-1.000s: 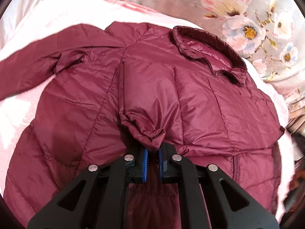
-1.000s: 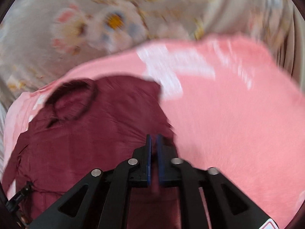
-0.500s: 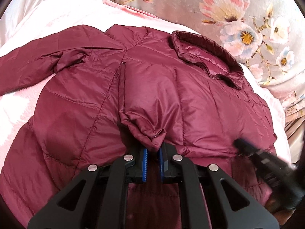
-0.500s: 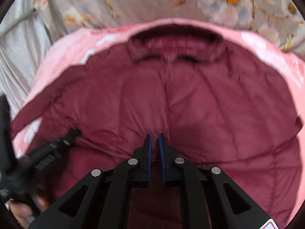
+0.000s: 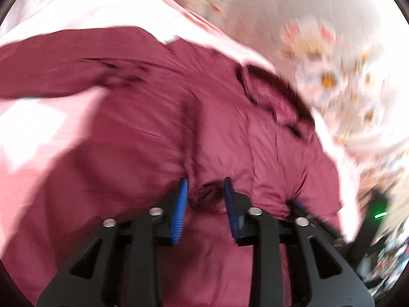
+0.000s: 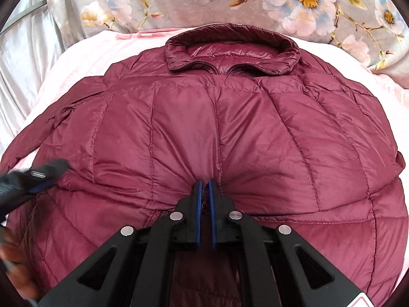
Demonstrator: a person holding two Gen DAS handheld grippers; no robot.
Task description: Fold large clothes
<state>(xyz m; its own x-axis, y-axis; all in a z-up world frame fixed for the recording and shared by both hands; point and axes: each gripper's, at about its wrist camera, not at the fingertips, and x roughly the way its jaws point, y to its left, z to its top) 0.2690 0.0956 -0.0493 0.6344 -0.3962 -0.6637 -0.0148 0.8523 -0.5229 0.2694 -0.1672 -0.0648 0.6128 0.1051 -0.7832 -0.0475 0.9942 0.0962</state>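
A maroon quilted puffer jacket point(image 6: 230, 128) lies front up on a pink blanket point(image 6: 84, 53), collar point(image 6: 231, 46) at the far side. My right gripper point(image 6: 204, 184) is shut on a fold of the jacket at its middle seam. In the blurred left wrist view the same jacket point(image 5: 143, 133) fills the frame, one sleeve point(image 5: 51, 69) stretched out to the left. My left gripper point(image 5: 205, 186) is open, its blue pads on either side of a bunched cuff point(image 5: 204, 192) that lies loose on the jacket. The left gripper also shows at the left edge of the right wrist view point(image 6: 30, 176).
A grey floral fabric point(image 6: 294, 0) lies behind the blanket at the far side. Pale satin sheet point(image 6: 23, 58) lies to the left. Dark clutter and a green light point(image 5: 378, 215) sit at the right edge of the left wrist view.
My left gripper has opened and let go of the bunched cuff, and its camera is swinging. My right gripper has come over the jacket's middle and stays shut on it.
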